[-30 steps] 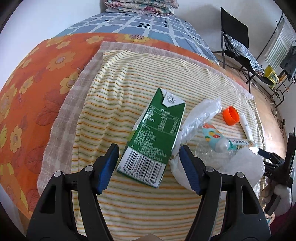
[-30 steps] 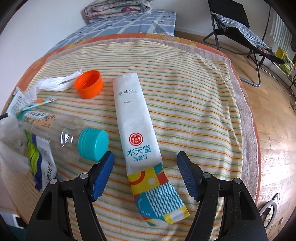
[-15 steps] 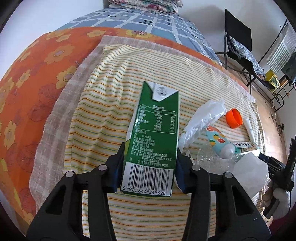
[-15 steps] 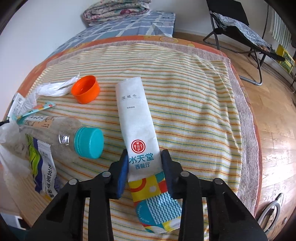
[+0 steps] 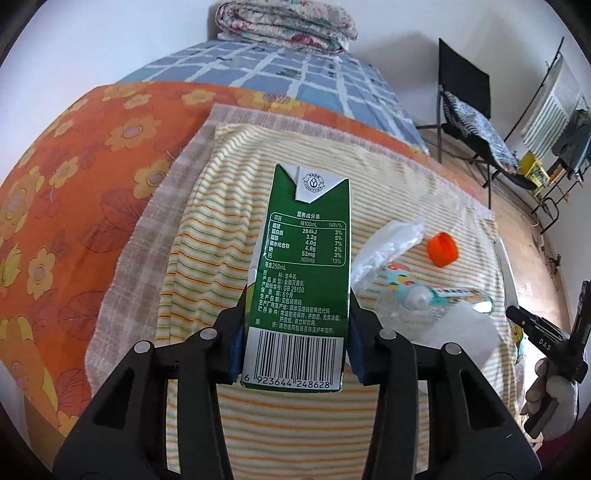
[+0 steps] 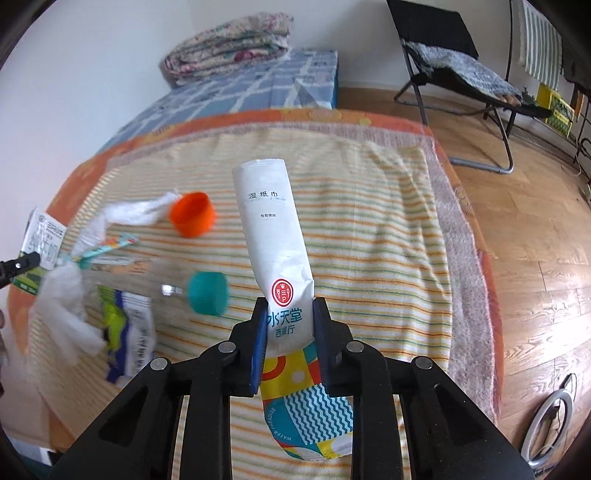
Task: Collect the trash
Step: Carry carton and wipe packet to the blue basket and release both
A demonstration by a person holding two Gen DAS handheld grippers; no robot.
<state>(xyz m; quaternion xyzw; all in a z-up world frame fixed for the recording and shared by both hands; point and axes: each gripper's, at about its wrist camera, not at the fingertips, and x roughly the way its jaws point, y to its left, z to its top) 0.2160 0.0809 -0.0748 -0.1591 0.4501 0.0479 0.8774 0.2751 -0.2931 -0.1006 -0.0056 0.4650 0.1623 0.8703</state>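
Note:
My left gripper (image 5: 295,332) is shut on a green milk carton (image 5: 306,258), lifted off the striped towel (image 5: 229,221), barcode end toward me. My right gripper (image 6: 290,332) is shut on a long white wet-wipe packet (image 6: 275,236) and holds it above the towel (image 6: 369,240). Left lying on the towel are an orange cap (image 6: 192,214), a clear bottle with a teal cap (image 6: 207,292), a crumpled plastic bag (image 6: 66,302) and a snack wrapper (image 6: 136,339). The same orange cap (image 5: 442,252) and plastic bag (image 5: 388,243) show in the left wrist view.
The towel lies on an orange flowered sheet (image 5: 74,184) over a bed with a blue checked cover (image 5: 295,74) and a folded quilt (image 5: 284,22). A black folding chair (image 6: 450,55) stands on the wooden floor (image 6: 535,221) to the right.
Both grippers went from open to shut: the left on the milk carton, the right on the wet-wipe packet. Both then rose, lifting the carton and the packet off the towel.

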